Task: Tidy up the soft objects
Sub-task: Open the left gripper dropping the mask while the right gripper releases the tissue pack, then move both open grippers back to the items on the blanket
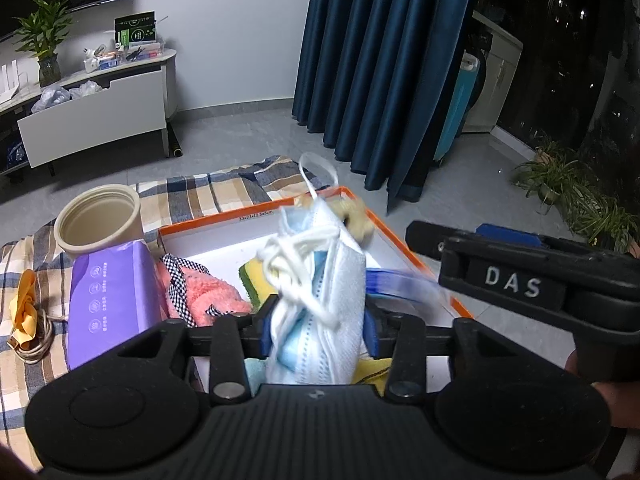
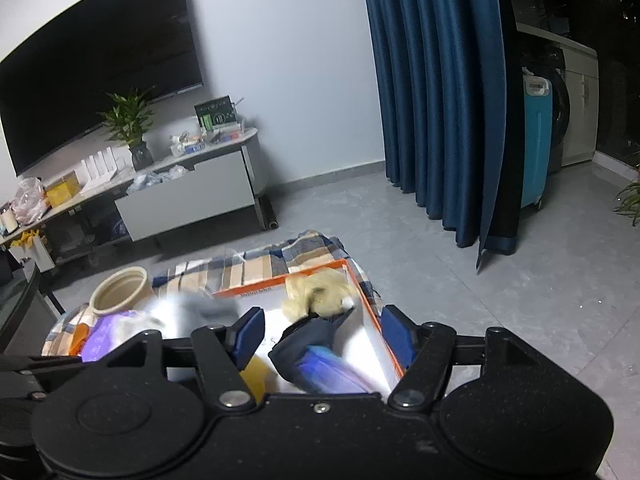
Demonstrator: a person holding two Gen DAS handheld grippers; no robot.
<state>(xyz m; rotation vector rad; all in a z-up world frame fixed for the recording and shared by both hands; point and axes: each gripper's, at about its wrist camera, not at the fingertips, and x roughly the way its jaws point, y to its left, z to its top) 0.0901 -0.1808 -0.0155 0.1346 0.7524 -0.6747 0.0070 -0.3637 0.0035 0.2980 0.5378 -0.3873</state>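
My left gripper (image 1: 320,330) is shut on a bundle of blue and white face masks (image 1: 320,280), held above the orange-rimmed white box (image 1: 416,244). In the box lie a pink fluffy cloth with checked ribbon (image 1: 208,292), a yellow-green sponge (image 1: 256,276) and a cream fuzzy item (image 1: 356,212) at the far corner. My right gripper (image 2: 320,334) is open over the same box (image 2: 376,320), with nothing between its pads. Below it lie a dark blurred object (image 2: 316,344) and the cream fuzzy item (image 2: 316,292). The right gripper's body shows at the right in the left wrist view (image 1: 532,276).
A purple tissue pack (image 1: 108,300), a beige cup (image 1: 100,220), a yellow ribbon (image 1: 26,308) and a cable (image 1: 40,340) lie on the plaid cloth (image 1: 208,196) left of the box. A TV stand (image 2: 188,196), blue curtain (image 2: 440,100) and potted plants (image 1: 560,184) stand around.
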